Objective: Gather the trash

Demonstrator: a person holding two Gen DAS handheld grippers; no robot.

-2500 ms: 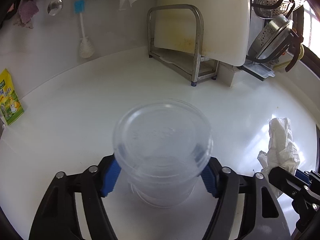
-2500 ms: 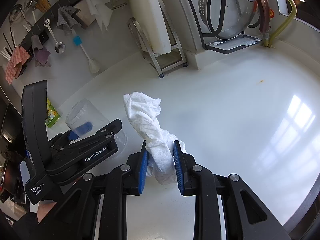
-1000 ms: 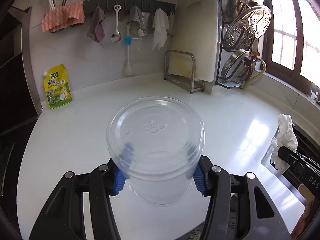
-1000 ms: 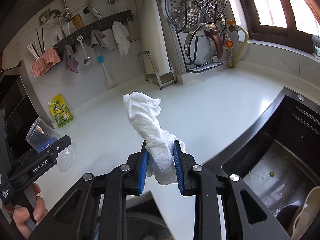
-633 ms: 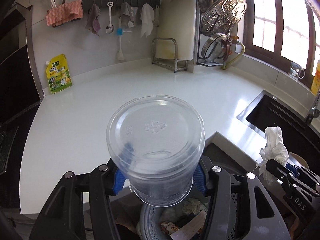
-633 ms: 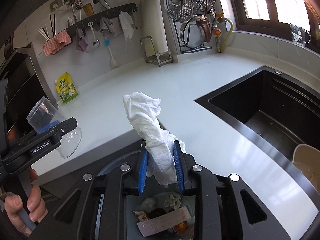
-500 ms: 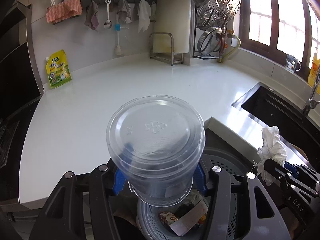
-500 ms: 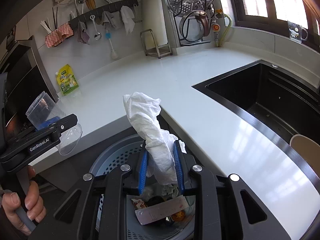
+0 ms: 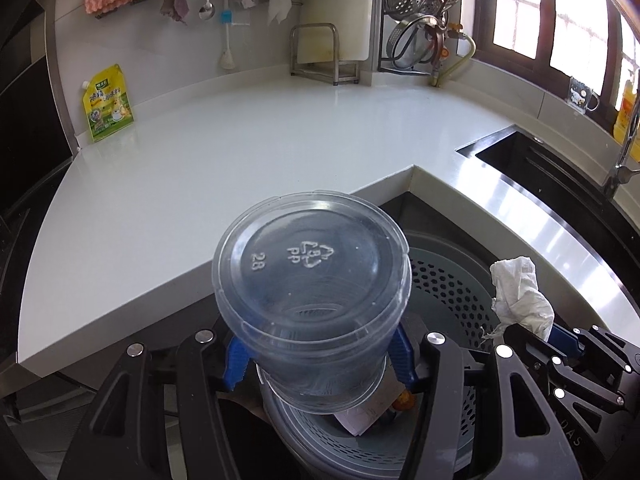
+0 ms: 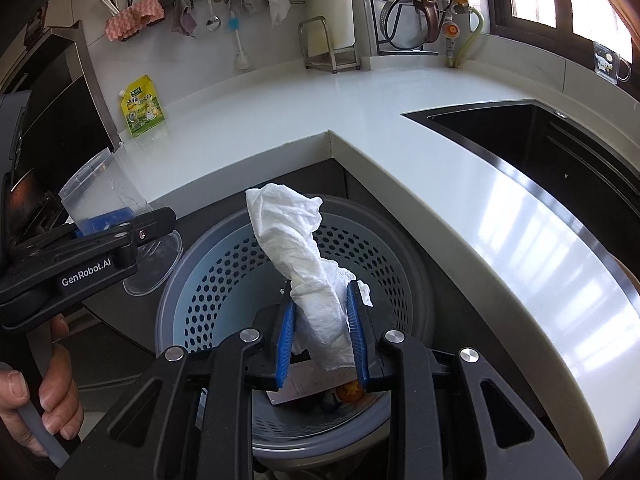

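My left gripper (image 9: 316, 354) is shut on a clear plastic cup (image 9: 312, 280), held bottom toward the camera over the near rim of a grey perforated trash bin (image 9: 452, 288). My right gripper (image 10: 320, 322) is shut on a crumpled white paper towel (image 10: 304, 248), held above the open bin (image 10: 224, 276). The bin holds paper scraps and something orange (image 10: 350, 390) at its bottom. The cup (image 10: 100, 196) and the left gripper (image 10: 100, 236) show at the left of the right wrist view, beside the bin. The towel (image 9: 518, 296) shows at the right of the left wrist view.
The white L-shaped counter (image 10: 400, 168) wraps around the bin's far side. A black sink (image 10: 540, 140) lies to the right. A yellow-green pouch (image 10: 142, 106) leans on the back wall. A metal rack (image 9: 324, 56) and hanging utensils stand at the back.
Both grippers have pulled back from the counter and lowered over the bin. The bin now fills the lower part of both views. Cup and towel remain held.
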